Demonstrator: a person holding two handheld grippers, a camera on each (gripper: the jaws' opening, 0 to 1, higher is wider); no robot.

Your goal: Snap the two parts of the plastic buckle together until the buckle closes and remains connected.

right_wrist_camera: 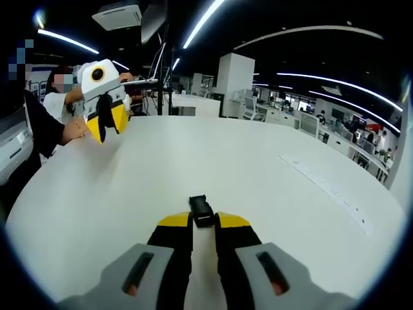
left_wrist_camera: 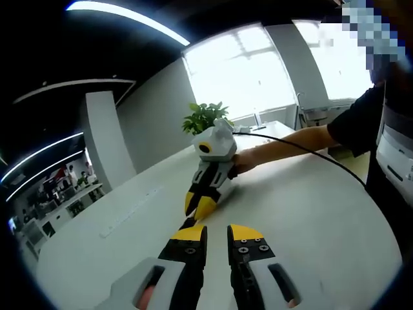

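The black buckle [right_wrist_camera: 201,210] lies on the white table [right_wrist_camera: 271,161]. It sits right at the tips of the right gripper [right_wrist_camera: 203,221]. The two yellow-tipped jaws are close on both sides of the buckle and seem to pinch it, likely so it cannot slide away when it gets pushed.

Only one dark piece can be made out. It is too small to tell if this is one half or both halves, or if it has clicked shut.

In the left gripper view, the left gripper [left_wrist_camera: 217,234] points toward the buckle from the other side. Its jaws stand a little apart, with only bare table between them, so it holds nothing. It seems to wait there, ready to help press. A person's hand [left_wrist_camera: 244,161] holds the right gripper tilted down, so its tips reach the table where the buckle is.

The buckle is far from the table edge, so it is easy to see and will not fall off.

The job does not look done yet. The next move probably needs both grippers to push the two halves straight at each other. If they push crooked, the buckle may pop out.
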